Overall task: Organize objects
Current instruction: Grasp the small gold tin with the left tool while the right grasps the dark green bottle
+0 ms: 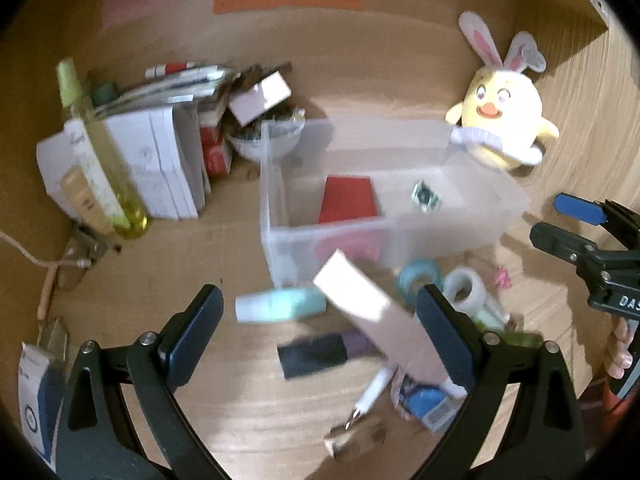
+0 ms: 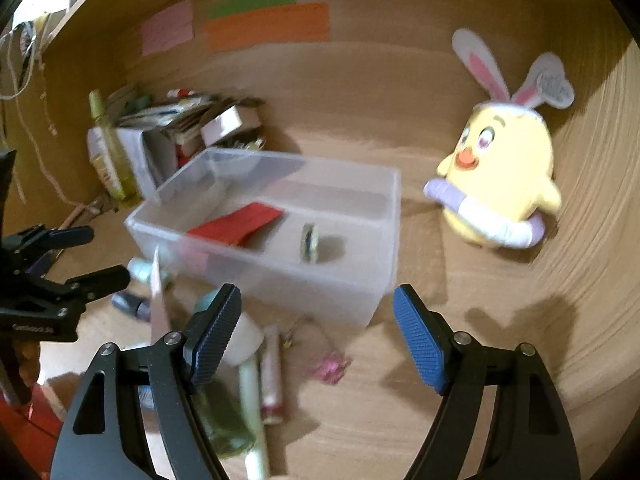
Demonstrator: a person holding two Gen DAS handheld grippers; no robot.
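Knocking the leaning white card [image 1: 352, 292] flat is risked if the left gripper [image 1: 320, 332], held wide and empty at lower centre, is dropped onto clutter before the clear bin [image 1: 276, 240], while the right gripper [image 2: 318, 336] is seen open, empty.

Ahead of the right gripper [image 2: 316, 336], whose blue pads [image 2: 420, 344] look ribbed and rubbery, stands a frosted, smooth plastic bin [image 2: 352, 280] on a matt wood-grain table [image 2: 500, 360]. Beyond to the right sits a soft plush chick [image 2: 500, 184]; between the left gripper [image 1: 320, 332] fingers lies a matt cardboard box [image 1: 384, 320].
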